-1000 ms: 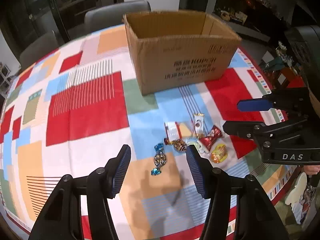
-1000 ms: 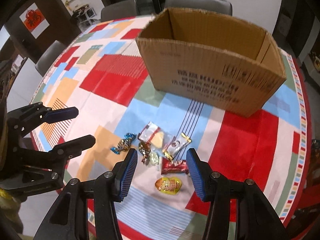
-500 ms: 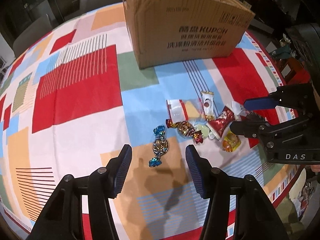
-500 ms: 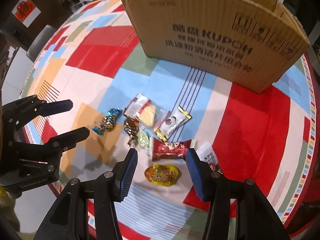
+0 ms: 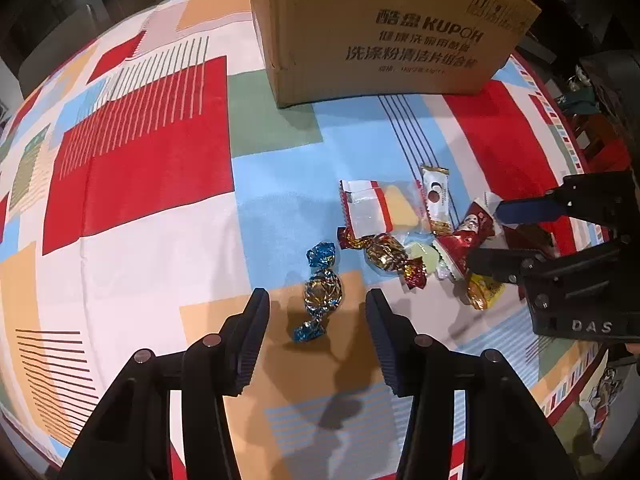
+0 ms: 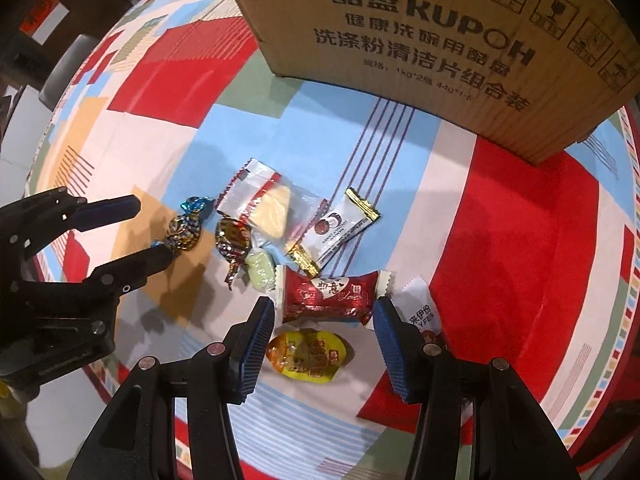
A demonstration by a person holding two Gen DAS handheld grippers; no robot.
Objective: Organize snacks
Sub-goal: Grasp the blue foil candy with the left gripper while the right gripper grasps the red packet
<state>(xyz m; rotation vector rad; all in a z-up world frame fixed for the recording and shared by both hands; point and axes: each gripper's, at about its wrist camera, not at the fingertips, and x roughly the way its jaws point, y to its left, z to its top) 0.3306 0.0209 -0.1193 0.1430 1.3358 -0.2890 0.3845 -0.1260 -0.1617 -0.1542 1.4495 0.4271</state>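
Loose snacks lie on a patchwork tablecloth (image 5: 140, 160) in front of a brown cardboard box (image 5: 380, 28). My left gripper (image 5: 316, 299) points down over a blue-and-gold twist candy (image 5: 322, 292). Its jaws are closing with the candy between them, and the pads are clear of the wrapper. My right gripper (image 6: 323, 305) straddles a red packet (image 6: 330, 298). Its jaws are opening and the pads do not touch the packet. A yellow packet (image 6: 306, 354) lies just below the red one.
Between the two grippers lie a clear packet with a yellow wedge (image 5: 376, 210), a white stick sachet (image 5: 436, 200), a gold-red twist candy (image 5: 386, 252) and a pale green sweet (image 6: 262, 272). A white packet (image 6: 420, 312) sits by my right finger. Table edge runs at the lower right.
Both grippers have sunk toward the table, so the snacks and box look larger. The blue-gold candy now sits between the left jaws, the red packet between the right jaws.
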